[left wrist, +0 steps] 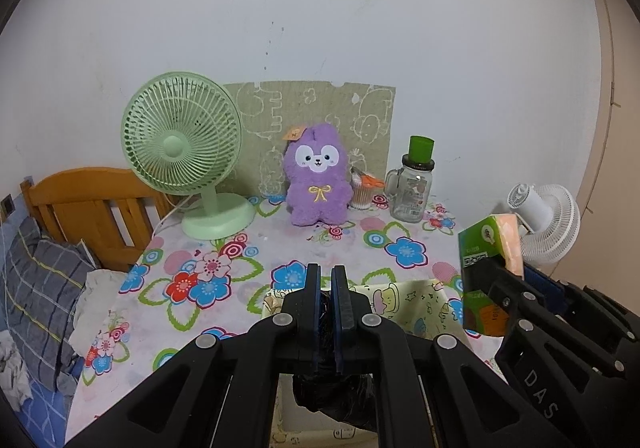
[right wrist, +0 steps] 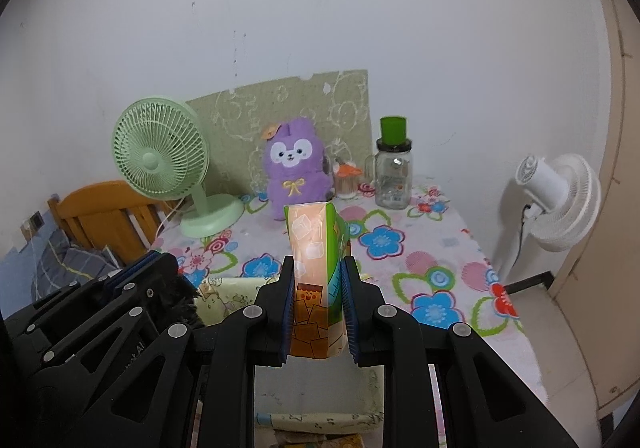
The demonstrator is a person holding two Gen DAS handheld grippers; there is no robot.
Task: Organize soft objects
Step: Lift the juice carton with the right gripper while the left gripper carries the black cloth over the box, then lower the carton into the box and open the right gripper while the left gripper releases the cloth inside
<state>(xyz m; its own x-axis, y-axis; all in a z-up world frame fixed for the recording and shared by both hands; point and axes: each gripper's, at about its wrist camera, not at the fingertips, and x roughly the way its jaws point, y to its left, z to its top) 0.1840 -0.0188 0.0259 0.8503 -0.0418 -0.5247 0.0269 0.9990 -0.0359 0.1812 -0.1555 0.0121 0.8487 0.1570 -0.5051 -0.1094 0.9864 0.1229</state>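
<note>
left gripper (left wrist: pixel 326 280) – clamps black fuzzy thing (left wrist: pixel 334 396) | right gripper (right wrist: pixel 319 272) – grips tissue pack (right wrist: pixel 316 248)

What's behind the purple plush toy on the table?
Behind the purple plush toy a green patterned sheet stands against the wall; the toy covers the sheet's lower middle.

Open floral tabletop (right wrist: pixel 420 244) mid-table, clear passage there; back row blocked by green fan (left wrist: pixel 182 145), purple plush (left wrist: pixel 318 177), glass jar (left wrist: pixel 412 187); white fan (right wrist: pixel 560 199) guards right edge
</note>
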